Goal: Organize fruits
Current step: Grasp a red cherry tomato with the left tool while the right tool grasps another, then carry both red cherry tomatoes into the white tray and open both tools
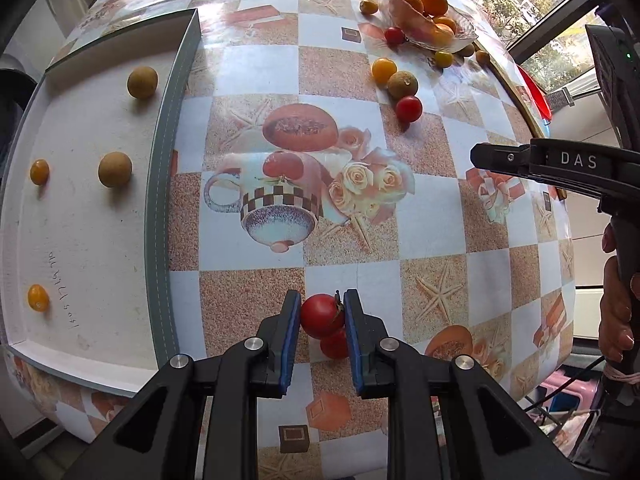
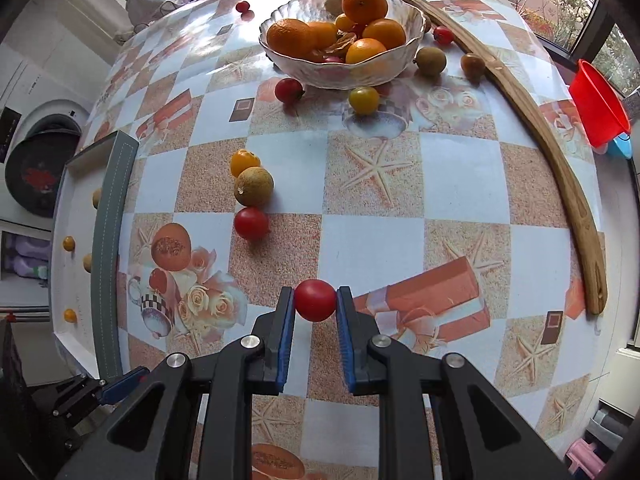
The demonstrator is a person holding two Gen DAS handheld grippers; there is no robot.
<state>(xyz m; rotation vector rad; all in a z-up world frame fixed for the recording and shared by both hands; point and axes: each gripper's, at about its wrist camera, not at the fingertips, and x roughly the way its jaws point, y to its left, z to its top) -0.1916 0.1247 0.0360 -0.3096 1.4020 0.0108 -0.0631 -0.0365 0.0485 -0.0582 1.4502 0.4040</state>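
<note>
While both grippers point steeply down at the table (image 2: 460, 168), one red tomato is clamped in each. The left gripper (image 1: 322, 314) is closed narrowly on a stemmed tomato (image 1: 320, 314), which is pressed between the blue pads (image 1: 294, 336); a red reflection or shadow is seen on the cloth just below it. The right gripper (image 2: 315, 304) is likewise closed on a smooth tomato (image 2: 315, 300), held at the fingertips.

A tray (image 1: 160, 200) is located at the left of the table. In it, two yellow tomatoes (image 1: 39, 298) and two tan round fruits (image 1: 115, 169) are laid well apart from one another.

A glass bowl (image 2: 416, 20) is placed at the far side of the table and is filled with oranges (image 2: 290, 36). Loose fruit is scattered near it: a red tomato (image 2: 288, 90) and a yellow-green one (image 2: 363, 100) just in front of the bowl, and two brownish fruits to its right. Between bowl and grippers, a yellow tomato (image 2: 244, 162), a tan fruit (image 2: 254, 186) and a red tomato (image 2: 251, 223) are grouped in a line, touching or nearly so.

A curved wooden strip (image 2: 540, 128) is laid along the right edge, with a red cup (image 2: 598, 104) beyond it.
</note>
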